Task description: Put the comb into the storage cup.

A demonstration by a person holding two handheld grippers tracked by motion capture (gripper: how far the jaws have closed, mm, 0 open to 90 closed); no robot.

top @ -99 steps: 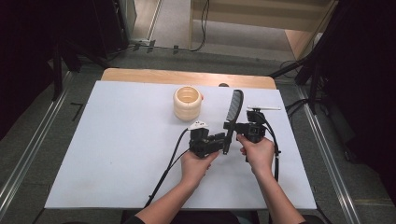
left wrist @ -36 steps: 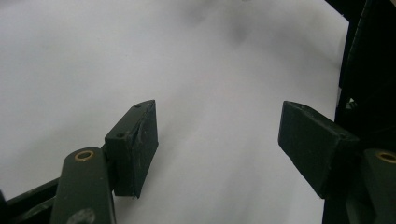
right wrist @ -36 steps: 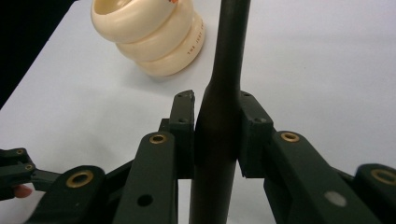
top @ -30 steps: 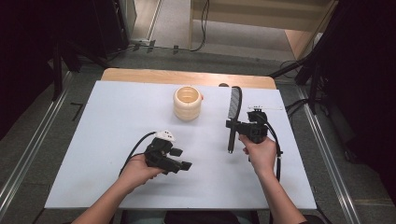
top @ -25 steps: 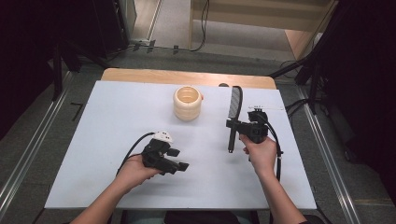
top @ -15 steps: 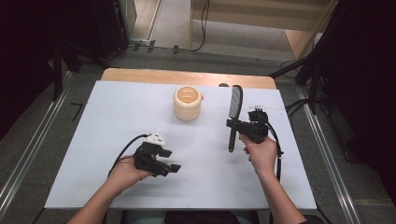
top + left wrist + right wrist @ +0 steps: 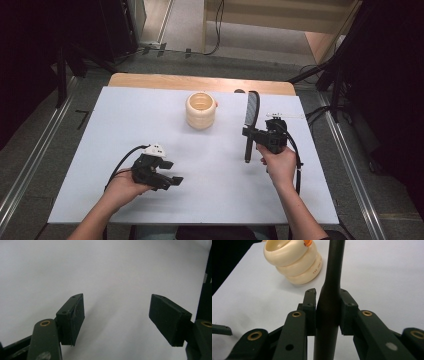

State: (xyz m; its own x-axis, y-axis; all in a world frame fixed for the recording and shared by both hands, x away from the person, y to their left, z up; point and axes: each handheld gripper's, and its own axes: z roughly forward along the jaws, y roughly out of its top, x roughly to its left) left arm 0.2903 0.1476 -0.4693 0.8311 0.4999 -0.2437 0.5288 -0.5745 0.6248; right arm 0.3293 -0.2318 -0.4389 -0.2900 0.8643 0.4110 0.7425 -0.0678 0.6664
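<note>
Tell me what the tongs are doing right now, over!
Right tongs shut on the black comb, gripping its handle. Left tongs open, nothing in them, over bare white table. Cream cup stands apart, left of comb. Nothing in the way.

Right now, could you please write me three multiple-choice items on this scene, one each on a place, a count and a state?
1. Where does the cream ringed holder stand?
A. on the white table, left of the comb
B. on the floor
C. between the left tongs' jaws

2. How many tongs grip the comb?
A. none
B. one
C. two

3. How are the left tongs?
A. shut on the holder
B. shut on a cable
C. open, holding nothing

Answers: 1 A, the high view shows it there; 2 B, the right tongs alone clamp its handle; 3 C, the left gripper view shows jaws apart over bare table.
</note>
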